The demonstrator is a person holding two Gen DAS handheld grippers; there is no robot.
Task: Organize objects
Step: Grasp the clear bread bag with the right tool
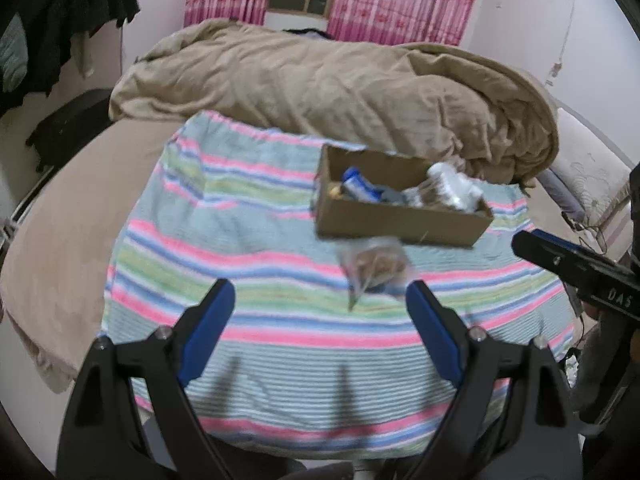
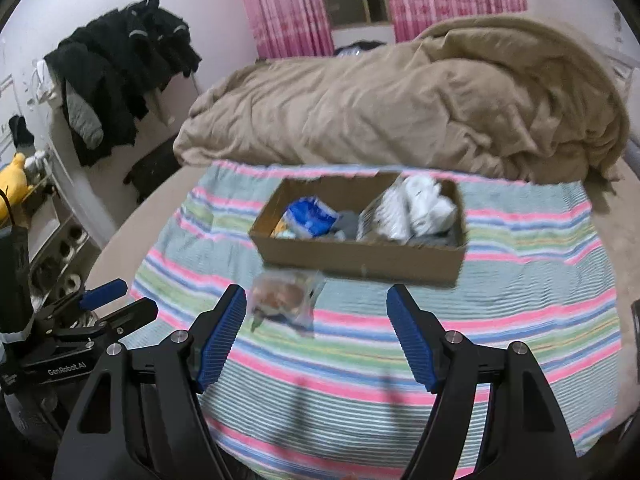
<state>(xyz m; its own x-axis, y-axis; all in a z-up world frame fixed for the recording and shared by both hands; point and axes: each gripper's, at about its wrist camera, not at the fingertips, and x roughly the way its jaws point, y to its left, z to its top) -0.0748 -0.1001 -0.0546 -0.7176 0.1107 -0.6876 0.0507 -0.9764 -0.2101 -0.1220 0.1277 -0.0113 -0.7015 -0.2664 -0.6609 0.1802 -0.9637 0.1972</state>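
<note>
Clear bag [image 1: 374, 266]: lies on the striped blanket [image 1: 248, 208] just in front of the cardboard box [image 1: 400, 224], outside it; contents look brownish, but blur hides what they are; judged the one loose item left to put away.
Cardboard box: sits on the blanket near the tan duvet [image 1: 320, 80]; already holds a blue packet [image 2: 310, 216] at its left end and white crumpled wrappers [image 2: 416, 204] at its right; the middle shows the most room.
Left gripper [image 1: 320, 300]: fingers spread wide, holding nothing; the bag lies just ahead of its right-hand finger, off centre.
Right gripper [image 2: 316, 308]: fingers spread wide, empty; the bag sits just ahead of its left-hand finger, also off centre.
Risk, missed pinch: closing from either present line would likely catch only a corner of film, or shove the bag aside; cause is the offset.
Risk, slip: thin slack plastic may slide from the pads, and the contents could sag and spill on the lift.
Risk, snag: a low approach could pinch the soft blanket with the bag and drag it, shifting the box.
Risk, clash: both grippers face the same bag; reaching together could knock fingers.
Risk, box: the near wall stands between bag and box; a low carry could catch it.
</note>
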